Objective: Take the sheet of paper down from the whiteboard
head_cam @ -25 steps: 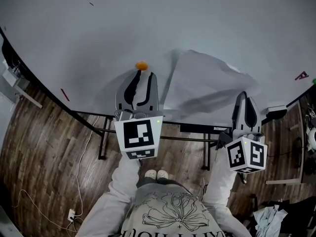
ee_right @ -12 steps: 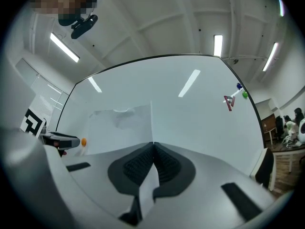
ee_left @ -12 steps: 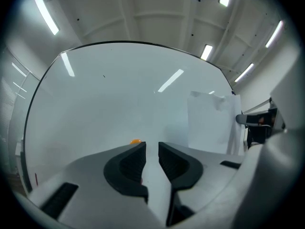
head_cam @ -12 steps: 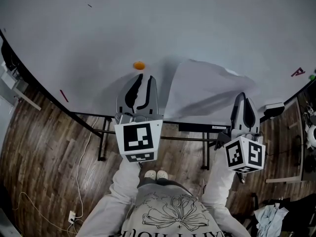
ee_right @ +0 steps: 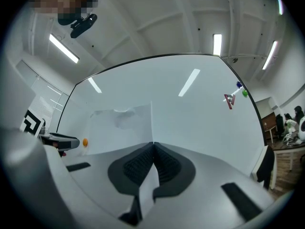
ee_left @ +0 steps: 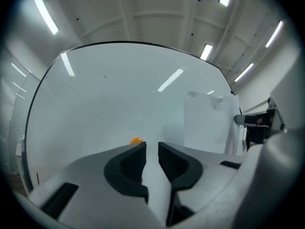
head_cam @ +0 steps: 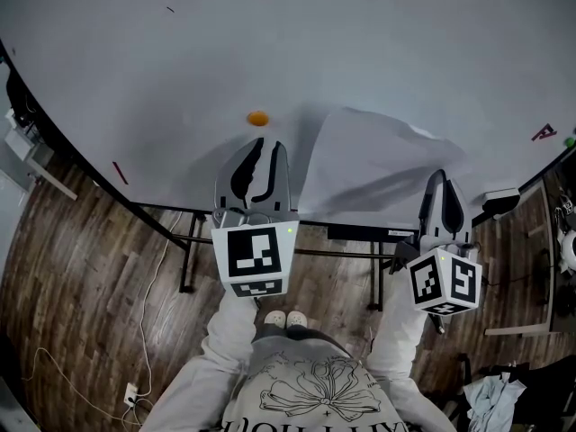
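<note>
A white sheet of paper [head_cam: 378,165] hangs loose against the whiteboard [head_cam: 270,43], its top edge crumpled. My right gripper [head_cam: 443,176] is shut on the sheet's lower right part; in the right gripper view the paper [ee_right: 124,128] runs into the closed jaws of that gripper [ee_right: 153,144]. An orange magnet [head_cam: 258,118] sticks to the board left of the sheet. My left gripper [head_cam: 261,144] sits just below the magnet, apart from it. Its jaws are closing, a narrow gap still shows, and nothing is between them. In the left gripper view the magnet [ee_left: 136,140] shows just above the left jaw.
A red letter-shaped magnet [head_cam: 545,133] sits at the board's right end, with blue and green magnets [ee_right: 242,90] beside it. An eraser [head_cam: 500,196] rests on the board's lower edge. The board's black stand [head_cam: 189,259], a cable and the wooden floor lie below.
The left gripper has drawn back a little from the orange magnet and its jaws have narrowed. The sheet's top edge has dropped and shifted right. The right gripper has kept still.
</note>
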`<state>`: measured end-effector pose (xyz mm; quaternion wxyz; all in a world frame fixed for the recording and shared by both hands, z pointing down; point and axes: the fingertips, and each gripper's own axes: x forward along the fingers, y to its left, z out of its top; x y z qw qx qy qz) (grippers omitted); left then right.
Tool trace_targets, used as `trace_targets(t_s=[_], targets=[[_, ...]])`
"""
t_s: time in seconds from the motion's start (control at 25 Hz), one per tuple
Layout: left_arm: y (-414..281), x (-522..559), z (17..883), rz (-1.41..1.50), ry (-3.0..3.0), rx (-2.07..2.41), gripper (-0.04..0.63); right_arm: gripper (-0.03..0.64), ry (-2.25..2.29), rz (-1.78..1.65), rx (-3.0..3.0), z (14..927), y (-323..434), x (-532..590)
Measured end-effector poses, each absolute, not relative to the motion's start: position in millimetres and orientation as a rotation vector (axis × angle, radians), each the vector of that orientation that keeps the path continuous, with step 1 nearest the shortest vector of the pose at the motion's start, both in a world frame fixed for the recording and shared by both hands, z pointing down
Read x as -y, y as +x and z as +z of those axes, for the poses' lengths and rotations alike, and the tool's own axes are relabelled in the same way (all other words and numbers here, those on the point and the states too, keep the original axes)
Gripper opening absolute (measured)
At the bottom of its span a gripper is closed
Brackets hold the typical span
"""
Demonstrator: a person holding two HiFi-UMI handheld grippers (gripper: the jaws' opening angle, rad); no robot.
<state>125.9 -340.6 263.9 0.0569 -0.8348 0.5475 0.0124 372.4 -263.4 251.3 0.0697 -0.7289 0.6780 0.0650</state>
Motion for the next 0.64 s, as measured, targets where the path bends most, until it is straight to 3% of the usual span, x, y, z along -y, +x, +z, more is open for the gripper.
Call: trace_targets(t_s=[0.64], targets=[[122.2, 342.4, 264.8, 0.027, -2.528, -1.667, 0.077, 0.003, -2.193, 0.171, -2.055, 256.9, 367.7, 269.3]])
